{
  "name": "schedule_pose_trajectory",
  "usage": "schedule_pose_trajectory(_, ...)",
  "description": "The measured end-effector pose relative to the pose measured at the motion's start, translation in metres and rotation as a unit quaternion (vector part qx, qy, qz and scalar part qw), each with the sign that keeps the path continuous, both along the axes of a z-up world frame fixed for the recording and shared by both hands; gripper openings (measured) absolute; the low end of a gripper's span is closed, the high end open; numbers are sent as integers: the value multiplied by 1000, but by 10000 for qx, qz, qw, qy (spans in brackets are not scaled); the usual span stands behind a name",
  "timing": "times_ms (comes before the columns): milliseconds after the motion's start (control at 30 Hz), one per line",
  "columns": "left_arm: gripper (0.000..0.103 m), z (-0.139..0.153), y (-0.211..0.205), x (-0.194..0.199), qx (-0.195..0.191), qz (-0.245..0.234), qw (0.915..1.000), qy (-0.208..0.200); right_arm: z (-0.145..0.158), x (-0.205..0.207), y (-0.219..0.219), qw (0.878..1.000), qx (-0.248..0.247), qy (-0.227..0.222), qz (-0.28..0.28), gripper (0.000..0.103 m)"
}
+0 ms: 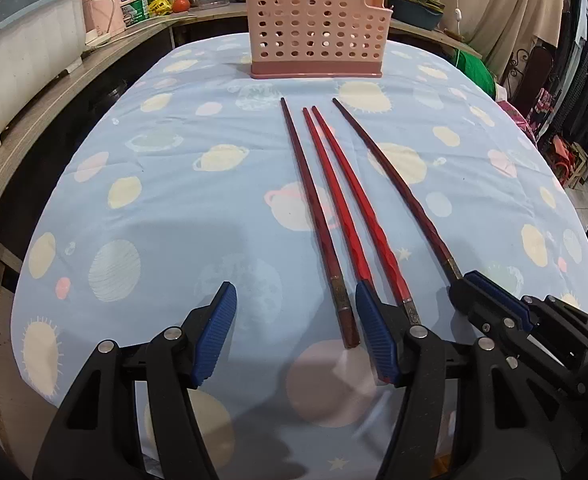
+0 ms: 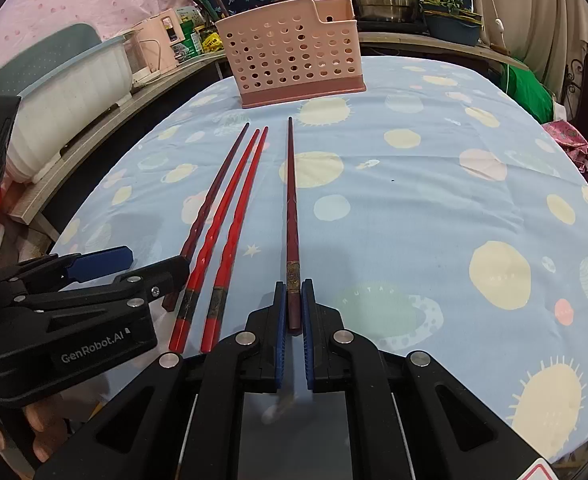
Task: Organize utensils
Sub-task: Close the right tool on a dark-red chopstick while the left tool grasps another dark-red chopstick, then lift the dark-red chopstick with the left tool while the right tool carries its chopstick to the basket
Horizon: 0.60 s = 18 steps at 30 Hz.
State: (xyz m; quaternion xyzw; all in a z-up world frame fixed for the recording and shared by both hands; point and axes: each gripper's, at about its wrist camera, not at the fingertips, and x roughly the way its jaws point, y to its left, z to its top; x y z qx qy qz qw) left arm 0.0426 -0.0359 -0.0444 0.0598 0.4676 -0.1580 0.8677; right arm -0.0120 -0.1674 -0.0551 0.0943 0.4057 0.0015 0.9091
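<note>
On the table [image 2: 433,152], 4 chopsticks are laid before the holder [image 2: 294,60]. The right gripper [image 2: 293,312] is clamped on 1 chopstick [image 2: 292,200]; the left gripper [image 1: 294,328] is held half open, empty. A level lift is advised. The holder's compartments are hidden.

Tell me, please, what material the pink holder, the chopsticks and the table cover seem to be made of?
Pink holder: probably moulded plastic, matte, with rows of punched round holes and thin, even walls.
Bright red chopsticks: glossy, faceted shafts with dark decorated bands; lacquered wood or plastic, hard to say.
Dark chopstick in the right claw: similar, with duller sheen.
Table cover: printed woven cloth, with soft creases.
</note>
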Motion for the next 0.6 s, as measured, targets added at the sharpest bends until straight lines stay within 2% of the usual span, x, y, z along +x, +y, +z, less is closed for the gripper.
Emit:
schedule_pose_trajectory(200, 58, -4, -1, 0, 102, 43, 9999, -2, 0, 0, 0, 10000, 1, 0, 0, 7)
schedule_pose_trajectory(300, 51, -4, -1, -1, 153, 60, 9999, -33, 0, 0, 0, 10000, 3, -1, -3, 7)
schedule_pose_trajectory(367, 36, -3, 0, -2, 162, 40, 9998, -55, 0, -1, 0, 10000, 8, -1, -3, 7)
schedule_pose_trajectory(500, 16, -2, 2, -2, 112, 11, 9999, -24, 0, -1, -1, 10000, 6, -2, 0, 7)
schedule_pose_trajectory(533, 8, -2, 2, -2, 105, 0, 9999, -15, 0, -1, -1, 10000, 10, -2, 0, 7)
schedule_pose_trajectory(600, 7, -2, 3, -2, 78, -21, 10000, 11, 0, -1, -1, 10000, 10, -1, 0, 7)
